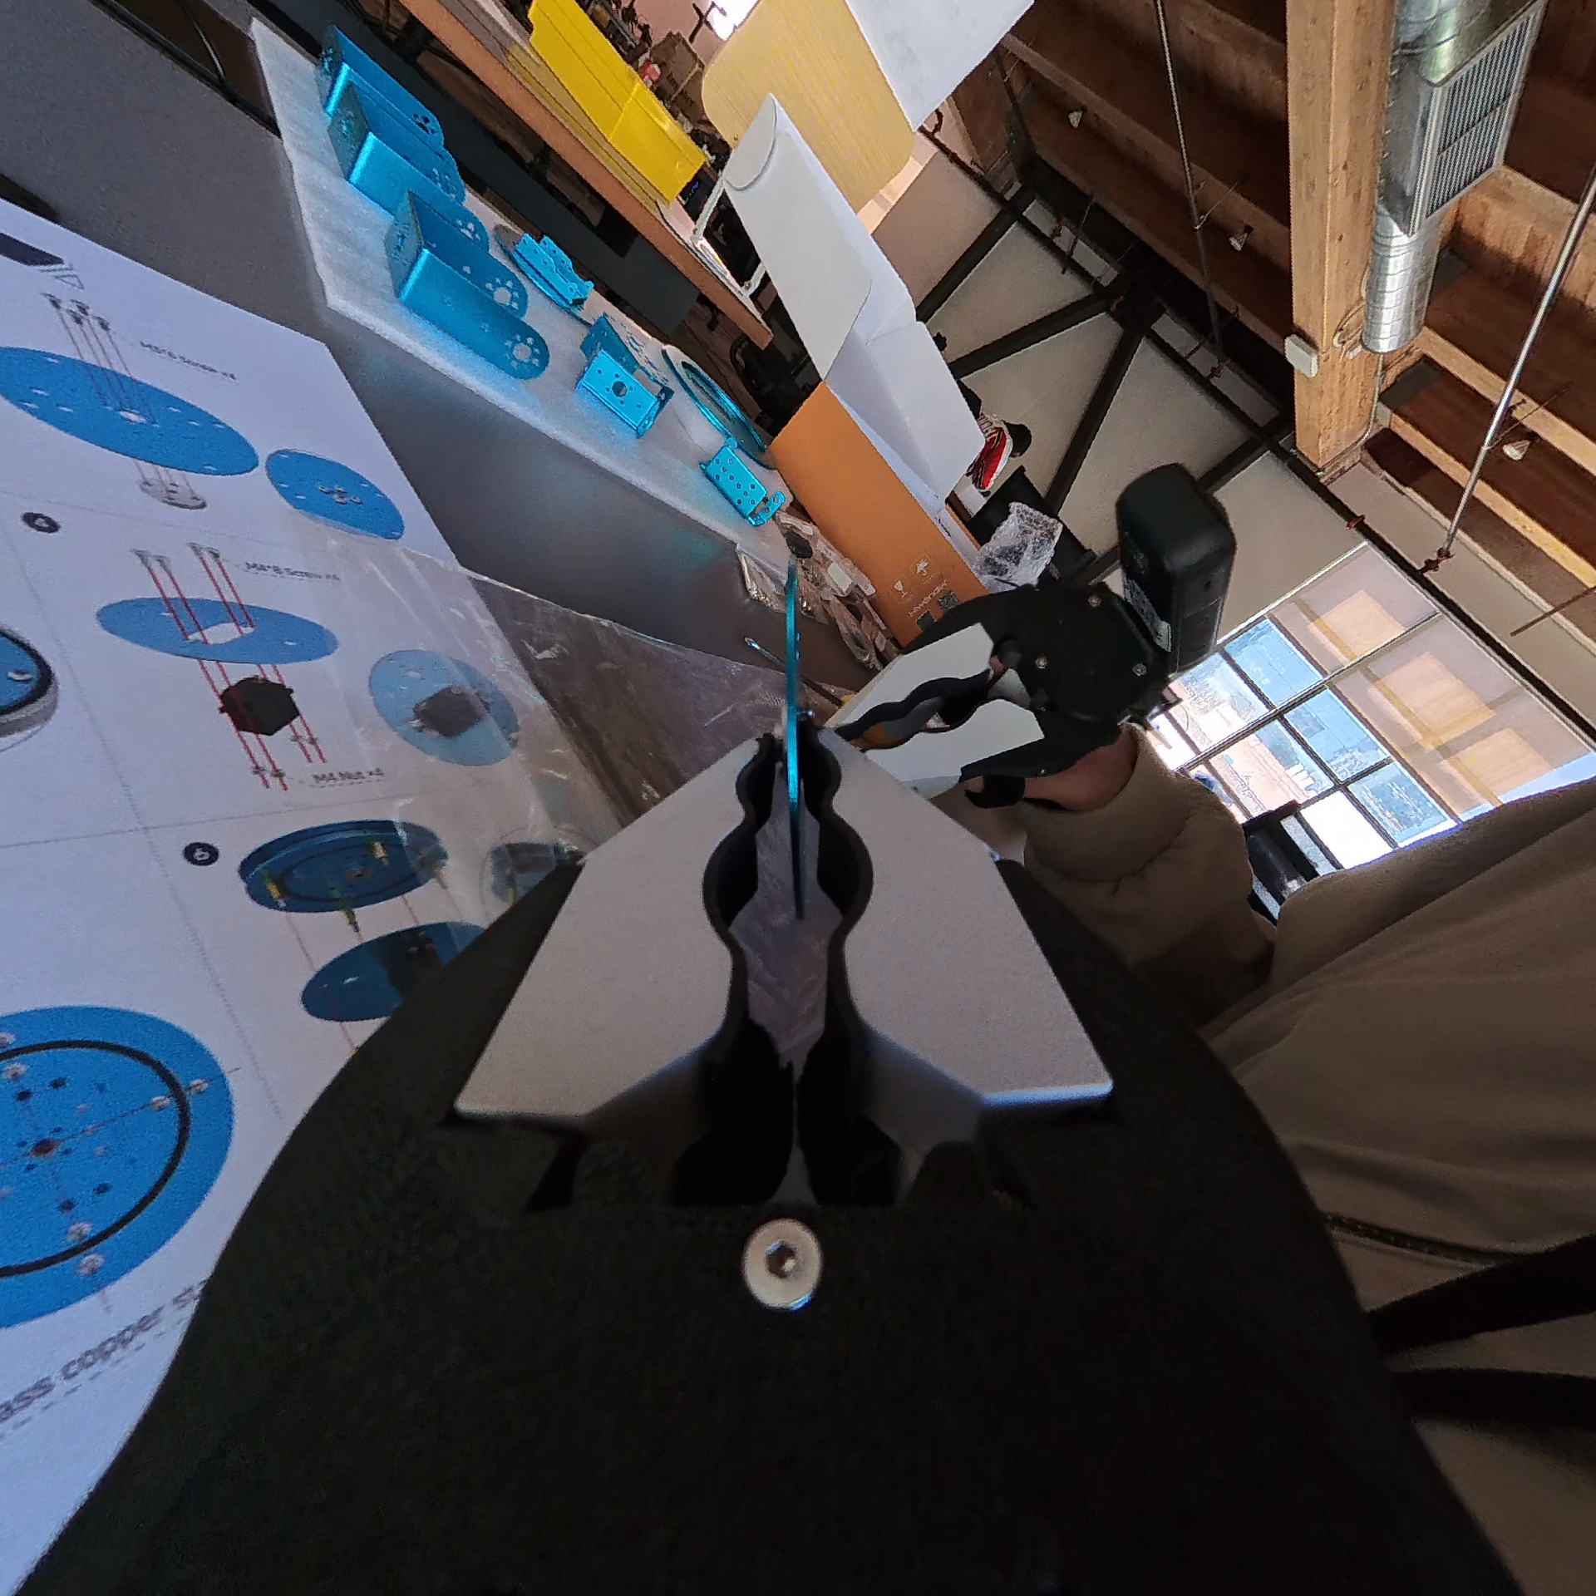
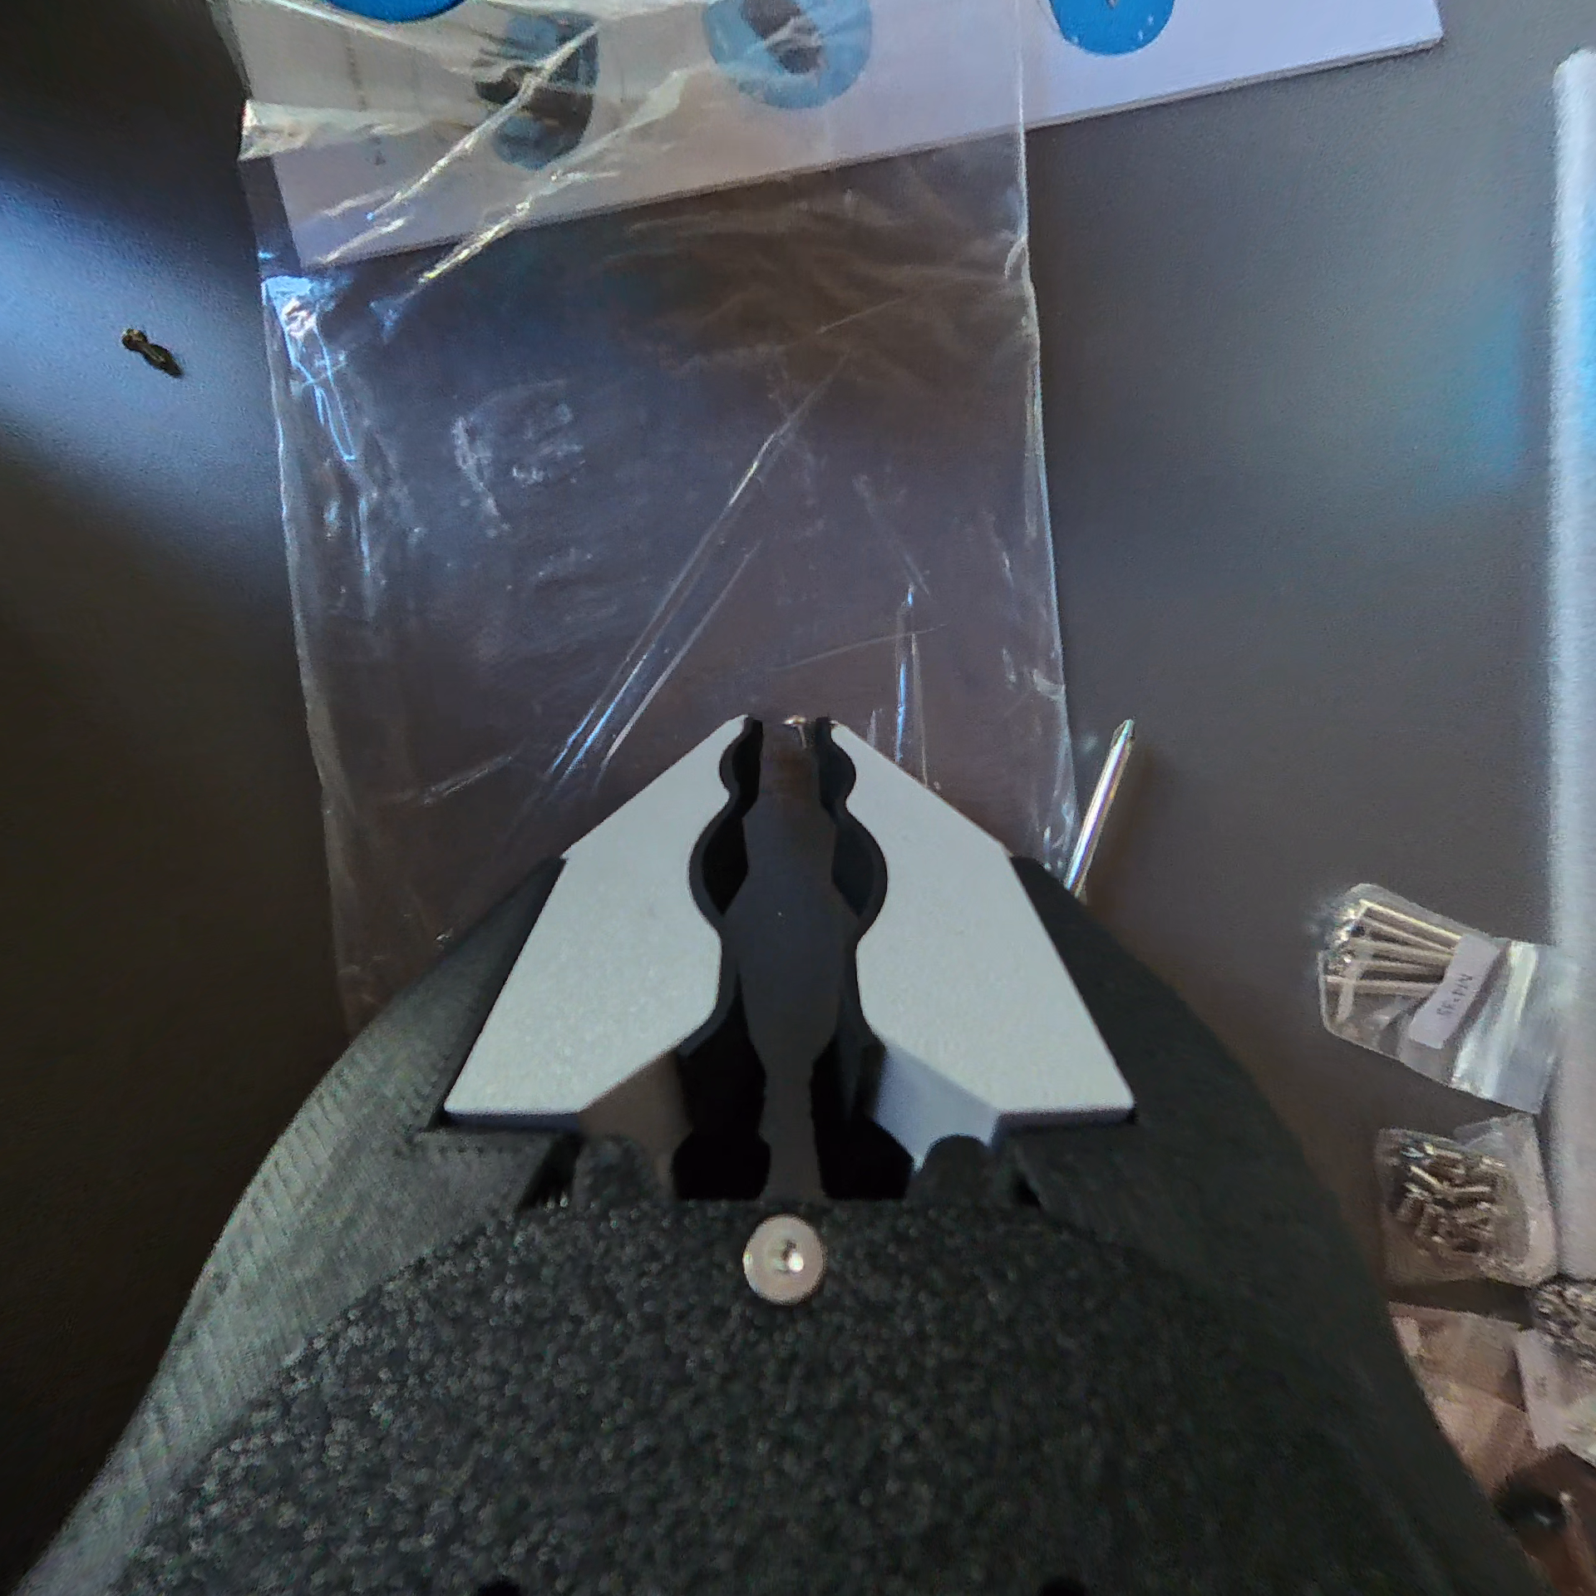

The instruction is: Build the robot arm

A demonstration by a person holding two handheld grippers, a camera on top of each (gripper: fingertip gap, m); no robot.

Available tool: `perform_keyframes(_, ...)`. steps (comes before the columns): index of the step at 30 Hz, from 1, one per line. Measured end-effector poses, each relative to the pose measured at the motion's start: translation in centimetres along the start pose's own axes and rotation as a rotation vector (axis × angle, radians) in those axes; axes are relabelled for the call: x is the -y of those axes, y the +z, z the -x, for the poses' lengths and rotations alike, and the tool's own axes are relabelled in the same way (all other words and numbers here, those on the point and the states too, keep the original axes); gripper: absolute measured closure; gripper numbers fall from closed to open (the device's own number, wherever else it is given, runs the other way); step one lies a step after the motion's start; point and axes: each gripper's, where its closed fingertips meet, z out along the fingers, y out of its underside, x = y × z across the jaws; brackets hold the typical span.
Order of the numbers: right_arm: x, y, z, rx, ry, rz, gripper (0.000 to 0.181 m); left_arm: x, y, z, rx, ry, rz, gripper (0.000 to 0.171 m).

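Left tool [image 1: 790, 743] pinches a thin blue metal disc [image 1: 792, 656] edge-on; right tool [image 2: 788, 725] nips a tiny screw [image 2: 799, 724].

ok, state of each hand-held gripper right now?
Left hand-held gripper: shut on thin blue metal plate, held edge-on.
Right hand-held gripper: shut on small silver screw, above clear plastic bag.

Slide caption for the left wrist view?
Left gripper clamps a thin blue plate edge-on above the instruction sheet.
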Motion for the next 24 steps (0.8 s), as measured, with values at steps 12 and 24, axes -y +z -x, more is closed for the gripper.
perform_keyframes(12,-0.5,0.1,0.2,-0.030,-0.056,0.087,0.171,0.0,0.0,0.0,-0.004,-0.001,0.000,0.166)
perform_keyframes(24,-1.7,-0.6,0.8,-0.058,0.021,0.033,0.172,0.0,0.1,0.0,-0.003,0.000,0.005,0.166)
